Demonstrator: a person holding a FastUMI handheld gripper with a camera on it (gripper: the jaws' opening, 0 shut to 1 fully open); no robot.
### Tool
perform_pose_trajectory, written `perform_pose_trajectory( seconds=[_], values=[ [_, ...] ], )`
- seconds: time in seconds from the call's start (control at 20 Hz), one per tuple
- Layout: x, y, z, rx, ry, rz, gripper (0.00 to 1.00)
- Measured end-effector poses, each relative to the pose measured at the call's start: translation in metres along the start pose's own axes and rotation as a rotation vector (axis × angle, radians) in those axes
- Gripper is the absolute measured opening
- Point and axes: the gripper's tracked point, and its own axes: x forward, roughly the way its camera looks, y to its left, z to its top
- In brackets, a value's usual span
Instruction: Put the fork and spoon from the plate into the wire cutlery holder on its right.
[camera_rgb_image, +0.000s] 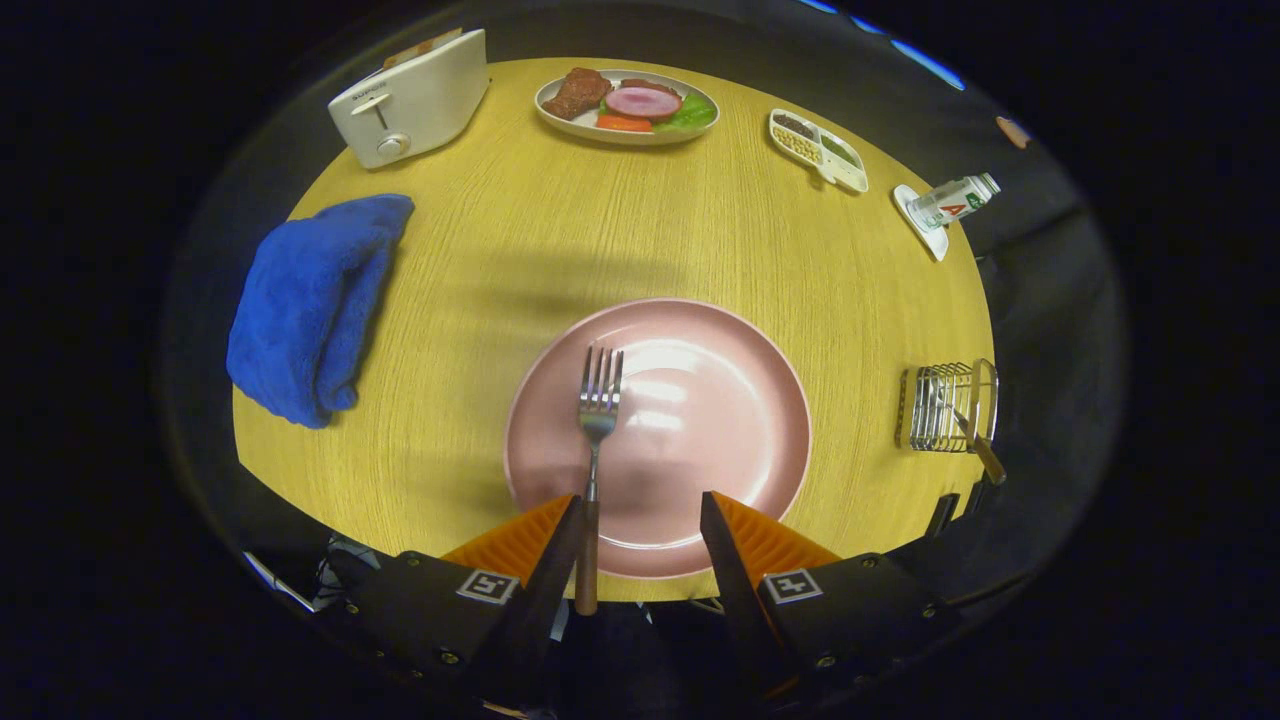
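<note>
Fingers (640, 520) apart over pink plate (740, 480); wood-handled fork (597, 420) beside left finger.

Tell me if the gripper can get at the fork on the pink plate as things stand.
Probably yes. The gripper is open, and the fork lies on the pink plate with its handle between the fingers, close against the left one. Nothing covers it; shifting slightly left should centre the handle.

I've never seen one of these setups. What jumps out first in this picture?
The big pink plate sits just ahead of the open gripper, with a fork lying on it, its handle running back beside one finger. A bright blue towel lies on the yellow table to the plate's left, and a wire cutlery holder stands to its right.
</note>
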Motion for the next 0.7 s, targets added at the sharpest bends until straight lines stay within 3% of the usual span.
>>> perform_pose_trajectory(
  seconds=[0.45,0.55,0.7],
  values=[
    [0.037,0.019,-0.009,-0.01,0.048,0.041,0.71],
    [0.041,0.025,-0.008,-0.015,0.049,0.059,0.59],
    [0.044,0.023,-0.008,-0.029,0.049,0.053,0.56]
  ],
)
